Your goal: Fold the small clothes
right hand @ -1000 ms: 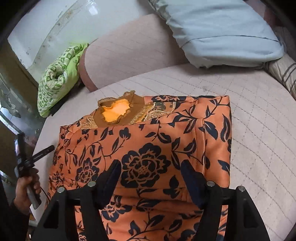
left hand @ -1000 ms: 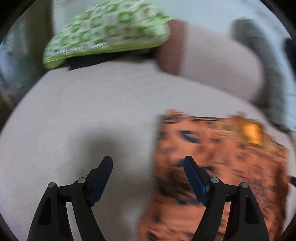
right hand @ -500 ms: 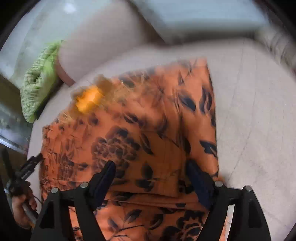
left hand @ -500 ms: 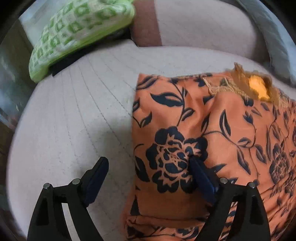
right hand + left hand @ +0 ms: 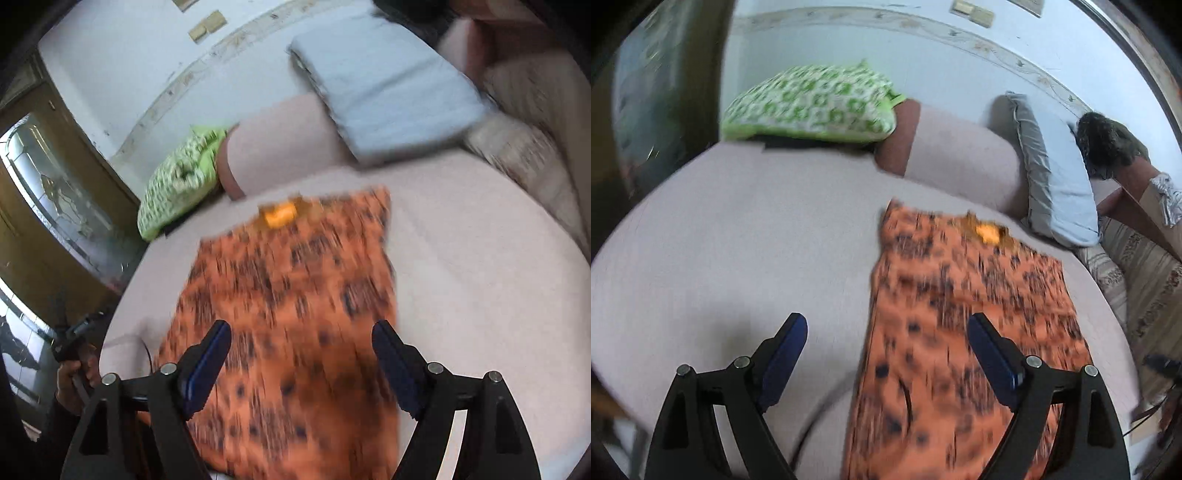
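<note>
An orange garment with a dark flower print lies flat on the pale bed cover, neck opening with yellow lining at the far end. It also shows in the right wrist view, blurred by motion. My left gripper is open and empty, raised above the garment's left edge. My right gripper is open and empty, above the garment's near part. Neither touches the cloth.
A green patterned pillow lies at the far left by a pink bolster. A light blue pillow leans at the back right. A glazed wooden door stands on the left. A hand holding the other gripper shows at lower left.
Both grippers have pulled back and risen away from the garment, so more of the bed and wall shows. The garment lies as before. Both grippers stay open.
</note>
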Action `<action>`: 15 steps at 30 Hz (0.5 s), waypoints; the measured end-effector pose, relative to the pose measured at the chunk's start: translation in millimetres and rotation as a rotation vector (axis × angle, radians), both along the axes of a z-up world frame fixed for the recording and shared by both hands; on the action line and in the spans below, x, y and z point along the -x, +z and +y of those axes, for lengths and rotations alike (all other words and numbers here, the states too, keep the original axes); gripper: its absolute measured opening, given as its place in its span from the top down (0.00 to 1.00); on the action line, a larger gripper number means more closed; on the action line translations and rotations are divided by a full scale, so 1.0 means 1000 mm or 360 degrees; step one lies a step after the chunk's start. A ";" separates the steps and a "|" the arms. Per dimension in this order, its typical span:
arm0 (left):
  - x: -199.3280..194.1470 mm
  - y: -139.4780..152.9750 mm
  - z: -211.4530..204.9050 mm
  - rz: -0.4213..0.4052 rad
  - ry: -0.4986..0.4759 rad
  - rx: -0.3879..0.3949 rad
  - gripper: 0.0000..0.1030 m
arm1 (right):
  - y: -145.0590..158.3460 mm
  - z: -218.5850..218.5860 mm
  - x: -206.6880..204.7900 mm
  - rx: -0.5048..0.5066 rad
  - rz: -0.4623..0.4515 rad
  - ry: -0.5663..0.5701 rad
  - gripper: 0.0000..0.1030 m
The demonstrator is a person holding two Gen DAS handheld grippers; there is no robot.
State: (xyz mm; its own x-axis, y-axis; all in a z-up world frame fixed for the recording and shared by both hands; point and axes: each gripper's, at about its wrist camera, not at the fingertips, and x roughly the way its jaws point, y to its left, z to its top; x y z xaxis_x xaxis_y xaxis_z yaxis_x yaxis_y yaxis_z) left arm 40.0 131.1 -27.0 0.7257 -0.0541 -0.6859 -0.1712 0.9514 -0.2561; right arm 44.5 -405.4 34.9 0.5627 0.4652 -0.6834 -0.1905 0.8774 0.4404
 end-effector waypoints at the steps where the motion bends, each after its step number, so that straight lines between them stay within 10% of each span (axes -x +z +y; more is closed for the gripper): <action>1: 0.015 -0.008 -0.003 0.0029 0.0000 0.0024 0.14 | -0.013 -0.011 0.023 0.0025 0.0070 0.0001 0.21; 10: 0.093 -0.063 -0.007 0.0261 0.0221 0.0242 0.17 | -0.114 -0.040 0.086 -0.0012 0.0420 -0.0042 0.21; 15: 0.171 0.035 -0.006 -0.0308 0.0392 0.0124 0.16 | -0.122 -0.032 0.088 -0.0006 0.0390 -0.0012 0.21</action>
State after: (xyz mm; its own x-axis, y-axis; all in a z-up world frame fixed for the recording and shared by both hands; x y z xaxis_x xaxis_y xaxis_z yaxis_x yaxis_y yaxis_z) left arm -130.7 124.9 7.5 0.8401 0.0923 -0.5345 -0.3348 0.8636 -0.3771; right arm -43.3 -437.3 -87.5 0.3838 0.4644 -0.7982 -0.0708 0.8766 0.4760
